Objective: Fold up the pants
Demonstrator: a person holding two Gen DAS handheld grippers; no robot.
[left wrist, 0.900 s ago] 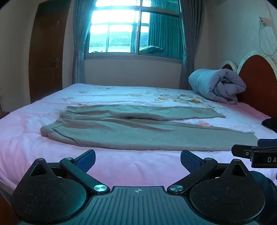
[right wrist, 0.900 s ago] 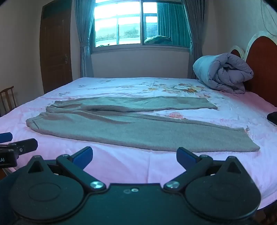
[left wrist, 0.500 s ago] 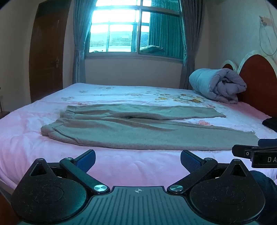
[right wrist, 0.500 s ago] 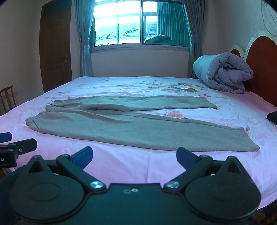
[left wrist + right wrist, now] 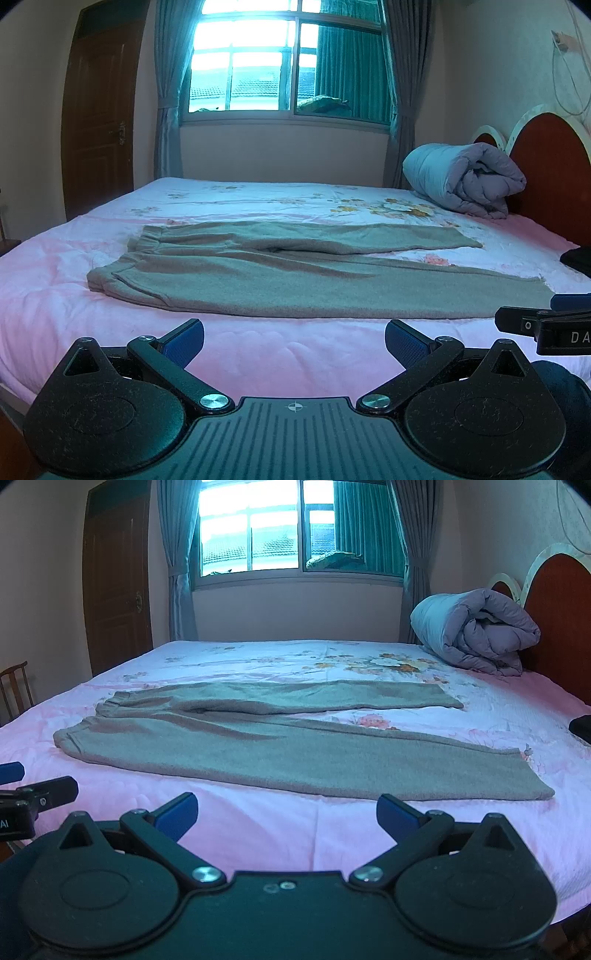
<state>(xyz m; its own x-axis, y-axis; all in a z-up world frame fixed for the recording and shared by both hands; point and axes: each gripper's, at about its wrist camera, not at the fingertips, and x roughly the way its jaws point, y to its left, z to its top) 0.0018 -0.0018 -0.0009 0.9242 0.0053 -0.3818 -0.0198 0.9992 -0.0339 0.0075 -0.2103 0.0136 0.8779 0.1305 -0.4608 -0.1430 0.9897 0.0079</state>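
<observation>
Left hand-held gripper (image 5: 294, 338) and right hand-held gripper (image 5: 287, 812) both spread apart, short of the flat pants (image 5: 295, 746)

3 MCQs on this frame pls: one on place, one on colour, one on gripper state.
1. Where does the rolled duvet lie?
A. on the floor
B. at the headboard end of the bed
C. on top of the pants

2. What colour are the pants?
A. grey-beige
B. black
C. red

3. How do the left gripper and right gripper stand?
A. both shut on cloth
B. one open, one shut
C. both open, holding nothing

Key: 1 B, the roll sits against the red headboard; 2 A, the fabric reads grey-beige on the pink sheet; 3 C, each pair of blue pads stands wide apart, short of the pants.
</observation>
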